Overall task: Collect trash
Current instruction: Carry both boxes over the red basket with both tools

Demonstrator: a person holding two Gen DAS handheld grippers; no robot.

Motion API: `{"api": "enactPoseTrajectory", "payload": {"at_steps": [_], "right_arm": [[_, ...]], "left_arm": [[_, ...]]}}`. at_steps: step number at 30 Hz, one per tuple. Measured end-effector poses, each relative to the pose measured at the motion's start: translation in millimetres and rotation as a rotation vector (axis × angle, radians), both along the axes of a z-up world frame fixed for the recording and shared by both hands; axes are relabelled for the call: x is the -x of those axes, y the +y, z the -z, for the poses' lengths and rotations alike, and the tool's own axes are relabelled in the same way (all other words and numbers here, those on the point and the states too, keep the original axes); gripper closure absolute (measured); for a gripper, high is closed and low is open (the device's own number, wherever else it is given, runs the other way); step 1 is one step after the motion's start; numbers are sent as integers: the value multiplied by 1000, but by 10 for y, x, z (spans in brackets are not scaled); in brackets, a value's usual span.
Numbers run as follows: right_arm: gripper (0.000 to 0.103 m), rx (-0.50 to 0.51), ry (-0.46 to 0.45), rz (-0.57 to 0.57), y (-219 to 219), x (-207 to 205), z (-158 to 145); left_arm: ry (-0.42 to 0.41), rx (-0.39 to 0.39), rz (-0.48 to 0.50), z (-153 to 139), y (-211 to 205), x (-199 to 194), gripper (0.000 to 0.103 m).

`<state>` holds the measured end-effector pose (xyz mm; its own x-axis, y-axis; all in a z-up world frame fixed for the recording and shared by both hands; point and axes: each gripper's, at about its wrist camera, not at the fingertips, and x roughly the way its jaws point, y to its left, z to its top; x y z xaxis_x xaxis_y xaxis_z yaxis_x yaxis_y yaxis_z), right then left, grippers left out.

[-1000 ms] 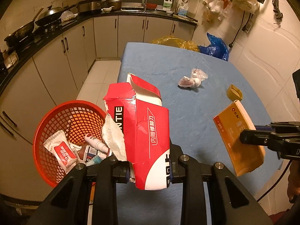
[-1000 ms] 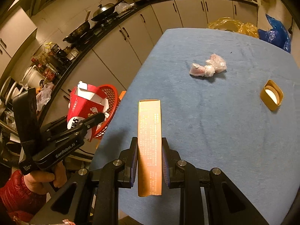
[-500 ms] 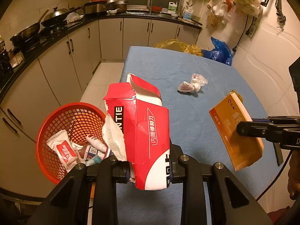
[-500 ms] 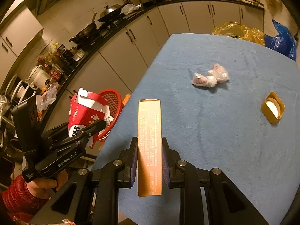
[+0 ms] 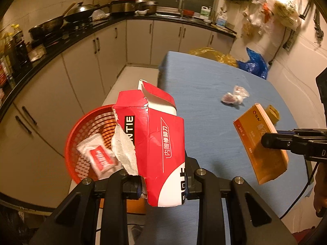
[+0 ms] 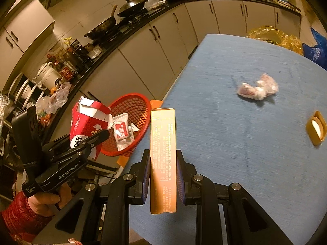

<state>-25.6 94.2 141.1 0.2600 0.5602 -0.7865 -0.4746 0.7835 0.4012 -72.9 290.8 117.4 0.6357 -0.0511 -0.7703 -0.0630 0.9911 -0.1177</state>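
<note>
1. Left tool (image 5: 163,185) clamped on torn red carton (image 5: 155,149), held upright above the desk's near-left edge, beside red mesh basket (image 5: 85,130).
2. Right tool (image 6: 163,175) clamped on slim orange box (image 6: 163,155), narrow side up, held over the blue desk (image 6: 235,143) near its left edge.
3. Seen from the left wrist: orange box (image 5: 261,145) hanging in the right tool (image 5: 271,140) over the desk's right side.
4. Seen from the right wrist: red carton (image 6: 87,122) in the left tool (image 6: 98,137), gripped by a hand (image 6: 49,199) in a red sleeve.
5. Basket (image 6: 141,104) off the desk's left edge, already holding a white-and-red packet (image 6: 121,129).
6. Left on the desk: crumpled plastic wrap (image 6: 258,88) toward the far side, small yellow cap (image 6: 315,127) at the right.
7. Yellow bag (image 5: 212,56) and blue bag (image 5: 254,63) behind the desk's far end.
</note>
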Motion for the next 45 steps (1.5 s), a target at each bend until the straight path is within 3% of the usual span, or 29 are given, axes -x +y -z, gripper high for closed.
{"api": "enactPoseTrajectory", "payload": {"at_steps": [17,45], "right_arm": [[79,-8,-31,-97,1090,-190,-87],[78,80,-9,-131,1851,-541,199]], "left_arm": [[13,9,-105,92,918,102,76],[68,40,-91,446,1126,-146,76]]}}
